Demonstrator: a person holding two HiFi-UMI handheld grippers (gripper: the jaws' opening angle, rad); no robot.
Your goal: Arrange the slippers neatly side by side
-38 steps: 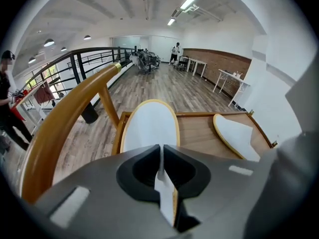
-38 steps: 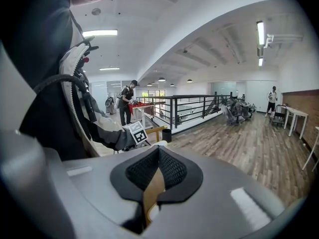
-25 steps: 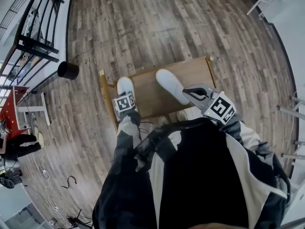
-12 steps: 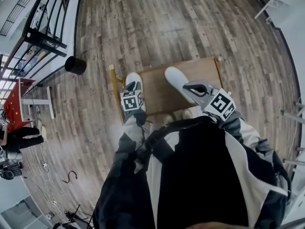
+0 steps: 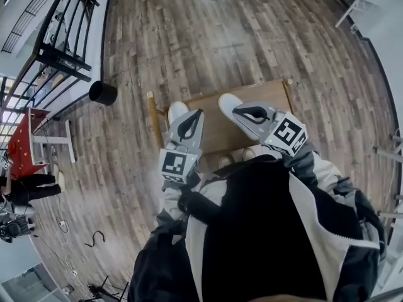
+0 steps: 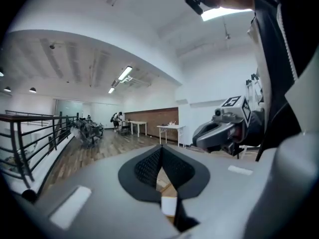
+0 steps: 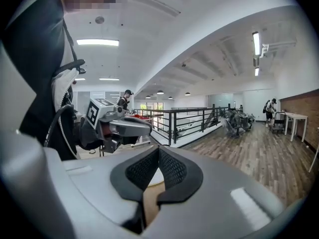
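Two white slippers lie on a low wooden table [image 5: 271, 99]. The left slipper [image 5: 176, 110] is at the table's left edge and the right slipper [image 5: 228, 100] near its middle, with a gap between them. My left gripper [image 5: 199, 112] hangs raised above the table beside the left slipper, shut with nothing in it. My right gripper [image 5: 235, 110] hovers over the right slipper's near end, also shut and empty. In the left gripper view the pads [image 6: 160, 156] meet and the right gripper [image 6: 224, 128] shows beyond. The right gripper view shows closed pads [image 7: 158, 156] and the left gripper [image 7: 119, 126].
A black round bin [image 5: 104, 93] stands on the plank floor left of the table. A black railing [image 5: 60, 55] and a red table [image 5: 19, 143] are at the far left. White tables [image 5: 352, 5] stand at the top right. A dark hook [image 5: 94, 236] lies on the floor.
My left gripper was low over the left slipper with its jaws apart; it has lifted up and towards me and shut with nothing in it. The right gripper barely moved.
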